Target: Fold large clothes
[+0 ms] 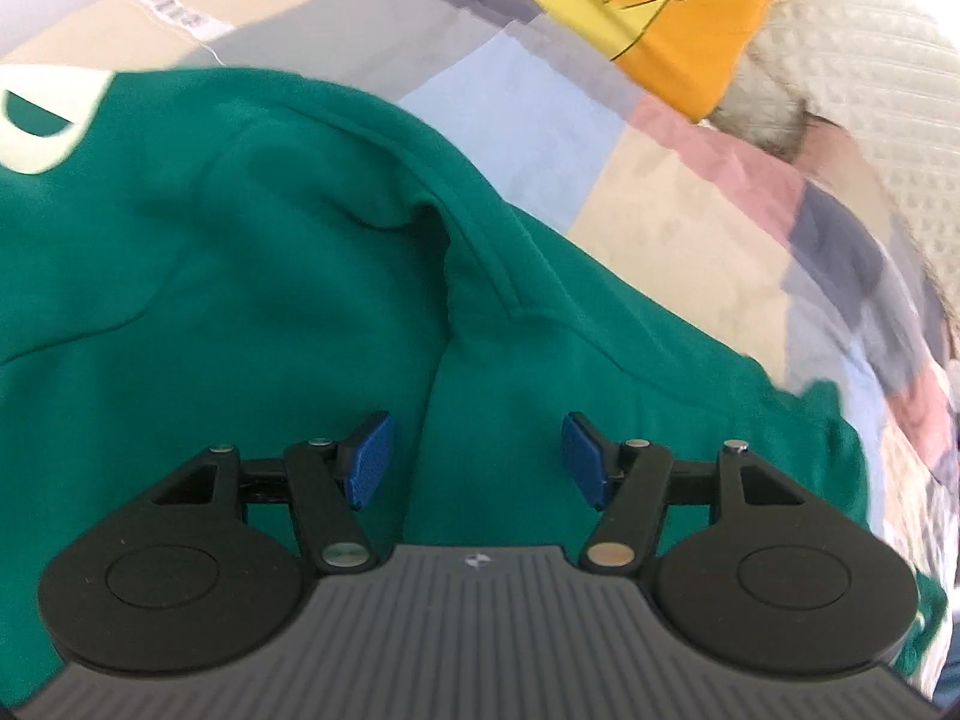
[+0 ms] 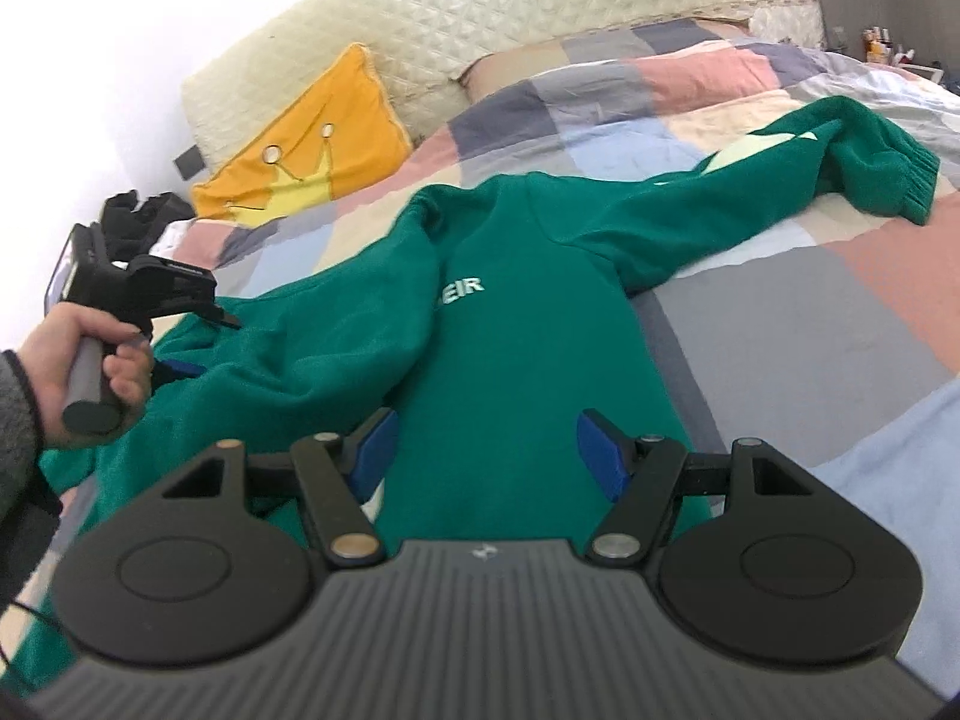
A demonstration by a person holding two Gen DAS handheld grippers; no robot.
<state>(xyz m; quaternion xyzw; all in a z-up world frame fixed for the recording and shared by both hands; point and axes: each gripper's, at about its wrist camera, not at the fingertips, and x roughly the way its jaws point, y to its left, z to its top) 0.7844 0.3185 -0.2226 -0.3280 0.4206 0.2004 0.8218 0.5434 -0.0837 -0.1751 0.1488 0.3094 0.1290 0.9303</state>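
Note:
A large green sweatshirt (image 2: 510, 348) with pale lettering lies spread on the patchwork bedcover (image 2: 780, 312). One sleeve (image 2: 840, 174) stretches to the far right; the other side is folded over the body. My right gripper (image 2: 486, 456) hovers open above the lower body of the sweatshirt, nothing between its blue pads. In the left wrist view my left gripper (image 1: 477, 459) hangs open just above a ridge of green cloth (image 1: 300, 270), empty. The right wrist view shows a hand (image 2: 78, 348) holding the left gripper's handle at the sweatshirt's left edge.
An orange cushion (image 2: 312, 138) with a yellow crown leans on the quilted cream headboard (image 2: 480, 18) at the back left. A pillow under the cover (image 1: 840, 60) lies behind it. Small items stand on a shelf at the far right (image 2: 882, 42).

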